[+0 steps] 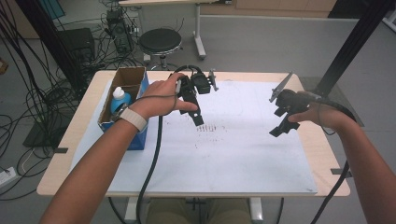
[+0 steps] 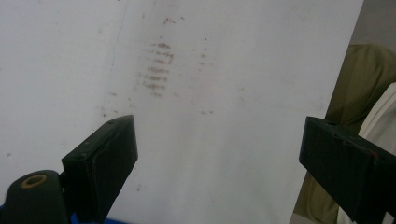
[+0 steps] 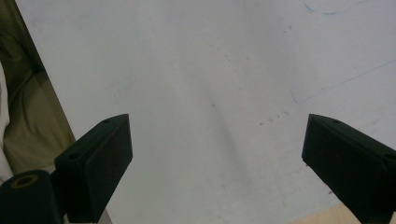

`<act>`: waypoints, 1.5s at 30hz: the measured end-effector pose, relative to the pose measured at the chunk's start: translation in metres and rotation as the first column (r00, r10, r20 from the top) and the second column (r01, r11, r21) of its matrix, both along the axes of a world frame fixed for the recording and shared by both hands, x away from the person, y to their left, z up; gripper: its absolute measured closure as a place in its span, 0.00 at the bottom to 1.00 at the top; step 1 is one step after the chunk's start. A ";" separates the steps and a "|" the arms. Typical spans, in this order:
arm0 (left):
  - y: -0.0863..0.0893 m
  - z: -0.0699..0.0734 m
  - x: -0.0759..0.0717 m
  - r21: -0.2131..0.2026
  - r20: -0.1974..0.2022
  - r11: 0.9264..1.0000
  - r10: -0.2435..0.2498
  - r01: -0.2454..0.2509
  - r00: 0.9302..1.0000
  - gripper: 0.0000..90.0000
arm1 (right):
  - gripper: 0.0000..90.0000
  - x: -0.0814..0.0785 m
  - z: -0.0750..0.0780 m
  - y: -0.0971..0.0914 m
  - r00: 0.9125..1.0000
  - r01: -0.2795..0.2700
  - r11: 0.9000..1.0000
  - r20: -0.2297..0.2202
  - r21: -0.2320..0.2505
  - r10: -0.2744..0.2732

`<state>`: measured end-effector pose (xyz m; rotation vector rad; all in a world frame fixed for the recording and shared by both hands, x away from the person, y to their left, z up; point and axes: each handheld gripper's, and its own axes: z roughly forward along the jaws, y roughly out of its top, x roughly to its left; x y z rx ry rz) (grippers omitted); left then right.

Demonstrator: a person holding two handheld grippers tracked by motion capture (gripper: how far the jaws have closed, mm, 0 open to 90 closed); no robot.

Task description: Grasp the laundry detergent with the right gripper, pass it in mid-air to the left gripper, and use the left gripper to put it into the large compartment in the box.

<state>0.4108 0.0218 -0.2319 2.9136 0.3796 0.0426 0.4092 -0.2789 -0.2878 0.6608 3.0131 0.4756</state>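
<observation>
White mat (image 1: 243, 154), two grippers, one box (image 1: 125, 100)

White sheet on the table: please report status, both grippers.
Left gripper open, empty, over reddish marks. Right gripper open, empty. White sheet bare beneath. Nothing in the way.

A grey floor (image 1: 261, 42) lies beyond the bench (image 1: 322, 154); a black round stool (image 1: 160, 42) stands there, with tangled black cables (image 1: 28, 93) at left.

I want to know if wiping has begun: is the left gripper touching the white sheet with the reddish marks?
Apart. In the left gripper view the left gripper has open, empty jaws with the white sheet and its reddish marks beyond them.
</observation>
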 end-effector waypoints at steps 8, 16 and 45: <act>-0.003 -0.004 0.000 0.012 -0.003 1.000 -0.004 0.004 1.000 0.13 | 0.09 0.000 0.000 -0.001 1.000 0.003 1.000 0.002 0.004 -0.003; 0.000 -0.003 -0.001 0.006 0.001 1.000 0.005 -0.005 1.000 0.13 | 0.09 0.001 -0.003 0.001 1.000 0.002 1.000 0.000 0.004 -0.002; 0.006 -0.010 0.001 0.008 -0.014 1.000 0.025 -0.025 1.000 0.14 | 0.09 0.000 -0.005 0.001 1.000 0.007 1.000 -0.001 0.005 -0.007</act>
